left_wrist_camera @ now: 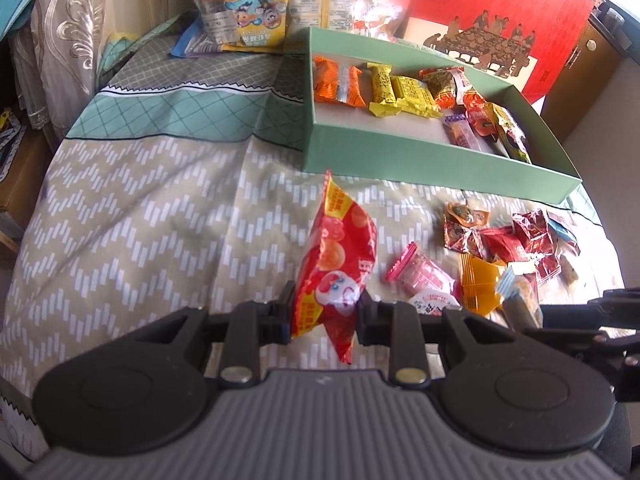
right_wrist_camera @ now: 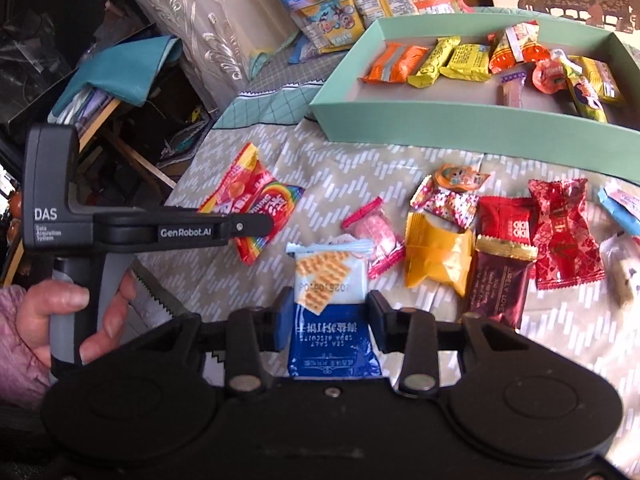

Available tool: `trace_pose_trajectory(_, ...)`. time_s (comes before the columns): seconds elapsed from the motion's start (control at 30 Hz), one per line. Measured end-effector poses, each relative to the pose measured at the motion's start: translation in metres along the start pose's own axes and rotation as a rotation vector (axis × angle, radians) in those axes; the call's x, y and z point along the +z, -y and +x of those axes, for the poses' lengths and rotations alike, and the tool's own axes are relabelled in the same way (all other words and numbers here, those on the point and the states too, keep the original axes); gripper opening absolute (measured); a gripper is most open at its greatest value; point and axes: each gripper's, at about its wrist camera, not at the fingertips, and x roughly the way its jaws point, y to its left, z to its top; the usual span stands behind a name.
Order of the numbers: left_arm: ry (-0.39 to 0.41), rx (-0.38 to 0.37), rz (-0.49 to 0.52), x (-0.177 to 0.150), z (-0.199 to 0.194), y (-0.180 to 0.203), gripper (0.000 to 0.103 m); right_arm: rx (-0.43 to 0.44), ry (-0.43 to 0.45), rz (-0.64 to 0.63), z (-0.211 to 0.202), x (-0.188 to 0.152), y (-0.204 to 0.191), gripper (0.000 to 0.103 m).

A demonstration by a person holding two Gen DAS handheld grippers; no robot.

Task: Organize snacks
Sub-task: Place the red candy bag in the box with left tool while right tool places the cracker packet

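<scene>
Your left tool (left_wrist_camera: pixel 325 314) is clamped narrow on a red snack packet (left_wrist_camera: pixel 338 256), which stands up between its pads. Your right tool (right_wrist_camera: pixel 329 316) grips a blue-and-white cracker packet (right_wrist_camera: pixel 330 300) by its sides. Both picks look made, so you are at the carry step. Ahead of each tool, beyond the loose sweets (right_wrist_camera: pixel 500 232) on the patterned cloth (left_wrist_camera: pixel 160 208), waits the green box (left_wrist_camera: pixel 420 164), already part filled. Next, I judge, you bring each packet over the box wall and release it onto bare floor.
</scene>
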Motion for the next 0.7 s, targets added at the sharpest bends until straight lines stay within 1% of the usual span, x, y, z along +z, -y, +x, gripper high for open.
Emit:
trace_pose_trajectory(0.13,0.029,0.002,0.017,0.023,-0.001,0.006,0.027,-0.022,0.069,0.044,-0.011,0.028,0.016,0.038)
trace_pose_trajectory(0.37,0.091,0.002,0.042,0.081,0.009,0.022,0.027,-0.057,0.156,0.096,-0.006,0.086,0.037,0.038)
trace_pose_trajectory(0.5,0.087,0.008,0.061,0.112,0.032,0.034,0.027,-0.073,0.171,0.152,0.011,0.125,0.058,0.038)
trace_pose_trajectory(0.6,0.065,0.02,0.067,0.131,0.056,0.04,0.027,-0.086,0.172,0.22,0.034,0.153,0.076,0.038)
trace_pose_trajectory(0.7,0.035,0.041,0.069,0.142,0.08,0.041,0.027,-0.098,0.158,0.245,0.057,0.169,0.085,0.038)
